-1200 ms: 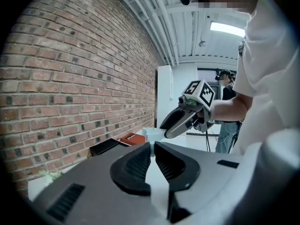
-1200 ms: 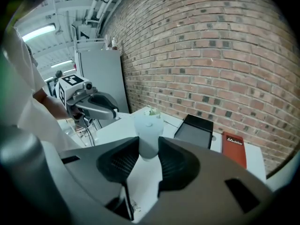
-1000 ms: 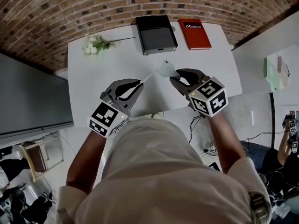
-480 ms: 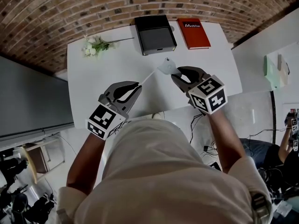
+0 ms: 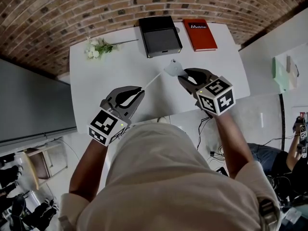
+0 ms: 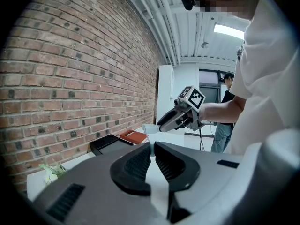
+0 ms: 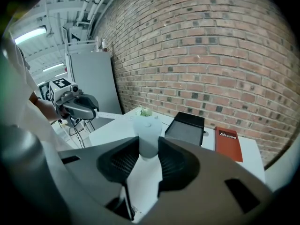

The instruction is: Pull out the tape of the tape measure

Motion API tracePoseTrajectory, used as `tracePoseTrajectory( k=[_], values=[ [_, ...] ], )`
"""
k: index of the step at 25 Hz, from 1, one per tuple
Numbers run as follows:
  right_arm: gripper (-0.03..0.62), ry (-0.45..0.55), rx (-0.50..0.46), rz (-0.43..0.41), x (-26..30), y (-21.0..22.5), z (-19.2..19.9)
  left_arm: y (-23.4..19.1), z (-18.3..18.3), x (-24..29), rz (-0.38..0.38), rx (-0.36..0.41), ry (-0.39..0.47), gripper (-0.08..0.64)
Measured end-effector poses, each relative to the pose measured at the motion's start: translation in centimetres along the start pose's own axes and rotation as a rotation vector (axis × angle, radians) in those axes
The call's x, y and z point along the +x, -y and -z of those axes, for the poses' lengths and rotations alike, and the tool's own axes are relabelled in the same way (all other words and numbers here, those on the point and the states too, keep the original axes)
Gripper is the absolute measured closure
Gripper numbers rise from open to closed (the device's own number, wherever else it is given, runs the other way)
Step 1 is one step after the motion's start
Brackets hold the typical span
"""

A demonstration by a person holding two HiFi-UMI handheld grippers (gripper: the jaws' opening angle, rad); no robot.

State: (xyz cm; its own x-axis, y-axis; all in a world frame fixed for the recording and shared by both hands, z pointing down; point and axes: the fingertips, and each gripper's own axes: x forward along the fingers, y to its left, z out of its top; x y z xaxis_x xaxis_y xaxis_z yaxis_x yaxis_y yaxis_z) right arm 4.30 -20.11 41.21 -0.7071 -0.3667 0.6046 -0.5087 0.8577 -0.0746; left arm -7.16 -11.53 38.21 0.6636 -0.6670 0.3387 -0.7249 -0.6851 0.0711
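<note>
The tape measure's pale grey round case (image 5: pixel 172 68) hangs above the white table (image 5: pixel 96 85), and my right gripper (image 5: pixel 184 75) is shut on it. In the right gripper view the case (image 7: pixel 147 131) sits pinched between both pads. A thin white tape (image 5: pixel 154 79) runs from the case down-left to my left gripper (image 5: pixel 140 89), which is shut on the tape's end. The left gripper view shows the tape (image 6: pixel 151 150) clamped between the nearly closed jaws, with the right gripper (image 6: pixel 174 120) beyond. My left gripper (image 7: pixel 77 106) appears at the left of the right gripper view.
At the table's far edge stand a black tray (image 5: pixel 160 35) and a red book (image 5: pixel 200 34). A sprig of white flowers (image 5: pixel 98 47) lies at the far left. Cables trail over the floor at the right (image 5: pixel 207 124), and another person stands by the right edge (image 5: pixel 298 143).
The right gripper with the case has drifted slightly up and away from the left gripper, so a little more tape shows between them. The left gripper has hardly moved.
</note>
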Motion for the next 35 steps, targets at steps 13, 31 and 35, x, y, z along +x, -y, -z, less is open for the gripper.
tracePoseTrajectory(
  k=[13,31,35],
  values=[
    [0.462,-0.007,0.033,0.042,-0.2,1.9,0.4,-0.3,0.5,-0.8,0.002,-0.019,-0.003,0.534],
    [0.462,-0.019,0.06,0.105,-0.3,4.4,1.1,-0.5,1.2,-1.6,0.003,-0.041,-0.009,0.534],
    [0.462,-0.018,0.088,0.129,-0.7,5.9,1.5,-0.8,1.6,-2.3,-0.002,-0.051,-0.013,0.535]
  ],
)
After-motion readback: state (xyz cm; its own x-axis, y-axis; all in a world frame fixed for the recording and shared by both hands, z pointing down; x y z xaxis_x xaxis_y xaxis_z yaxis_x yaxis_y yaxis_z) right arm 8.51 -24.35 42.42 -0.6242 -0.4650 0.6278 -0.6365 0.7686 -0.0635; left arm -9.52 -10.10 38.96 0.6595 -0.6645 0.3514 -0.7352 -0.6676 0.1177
